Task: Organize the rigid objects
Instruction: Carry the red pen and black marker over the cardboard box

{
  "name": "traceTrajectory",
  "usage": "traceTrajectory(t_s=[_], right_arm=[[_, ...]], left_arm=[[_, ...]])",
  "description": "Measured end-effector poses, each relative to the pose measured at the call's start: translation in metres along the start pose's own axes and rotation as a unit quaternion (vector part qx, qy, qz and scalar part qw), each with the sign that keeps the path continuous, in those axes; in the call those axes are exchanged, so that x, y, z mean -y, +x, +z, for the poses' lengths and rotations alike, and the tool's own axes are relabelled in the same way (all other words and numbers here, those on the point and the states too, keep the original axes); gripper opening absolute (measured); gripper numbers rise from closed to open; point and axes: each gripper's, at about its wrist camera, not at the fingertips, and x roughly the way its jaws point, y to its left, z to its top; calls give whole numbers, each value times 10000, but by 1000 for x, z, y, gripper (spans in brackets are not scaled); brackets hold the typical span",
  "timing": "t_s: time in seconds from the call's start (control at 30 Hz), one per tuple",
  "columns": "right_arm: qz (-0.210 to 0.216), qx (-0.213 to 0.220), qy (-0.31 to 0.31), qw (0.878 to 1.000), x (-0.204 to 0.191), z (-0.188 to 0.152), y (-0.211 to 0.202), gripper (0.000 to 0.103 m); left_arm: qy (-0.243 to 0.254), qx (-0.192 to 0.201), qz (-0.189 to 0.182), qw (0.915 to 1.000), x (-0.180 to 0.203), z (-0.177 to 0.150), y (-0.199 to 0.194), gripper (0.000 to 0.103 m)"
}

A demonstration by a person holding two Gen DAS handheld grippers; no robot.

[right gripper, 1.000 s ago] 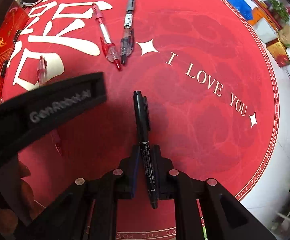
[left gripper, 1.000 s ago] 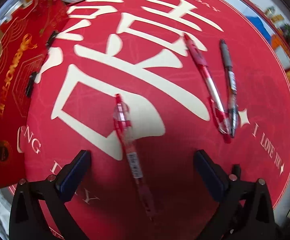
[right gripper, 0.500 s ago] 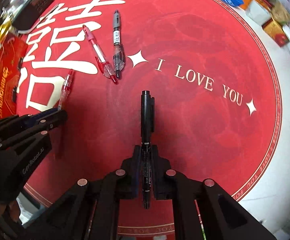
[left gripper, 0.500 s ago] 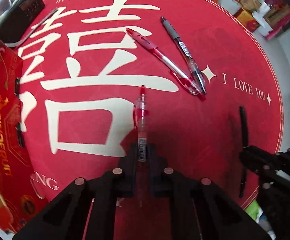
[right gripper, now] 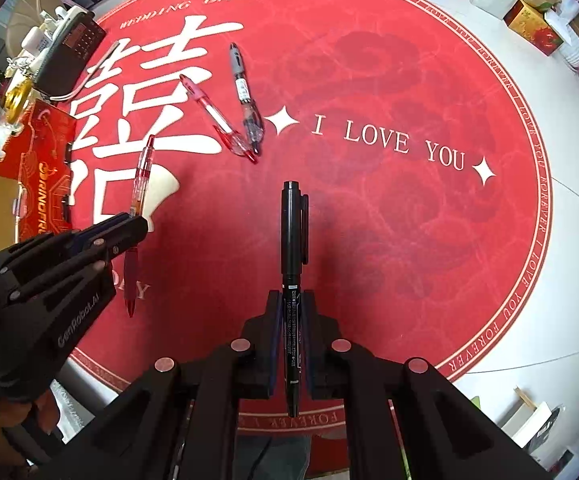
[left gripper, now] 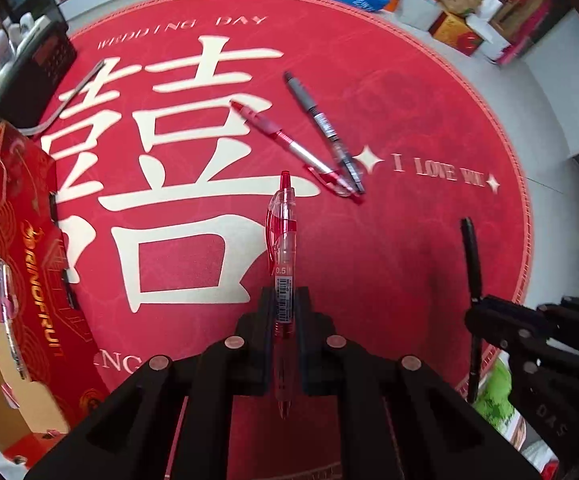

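My left gripper (left gripper: 284, 320) had its jaws clamped on the red pen (left gripper: 283, 248), held clear above the red round mat (left gripper: 429, 92). My right gripper (right gripper: 292, 332) gripped the black marker (right gripper: 291, 240) the same way. Two more pens, a red one (right gripper: 213, 116) and a grey one (right gripper: 245, 96), lay on the mat with their tips touching. A red box (left gripper: 21, 248) sat at the mat's left edge.
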Motion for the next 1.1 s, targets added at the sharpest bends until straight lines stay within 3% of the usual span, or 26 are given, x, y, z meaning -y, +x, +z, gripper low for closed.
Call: traceTrajectory(t_s=[0.13, 0.3, 0.67, 1.1], right_arm=[[2, 101, 29, 9999, -1, -3, -13, 10], [-6, 249, -54, 9997, -29, 3, -36, 10], [144, 511, -494, 9974, -112, 13, -81, 10], [314, 771, -1575, 9840, -235, 23, -111, 10]], left_arm=[[128, 89, -114, 9998, 1, -12, -34, 10], [181, 252, -166, 9994, 13, 4, -36, 10], [-42, 639, -31, 9979, -55, -11, -98, 10], [-917, 961, 361, 9905, -155, -39, -145, 10]])
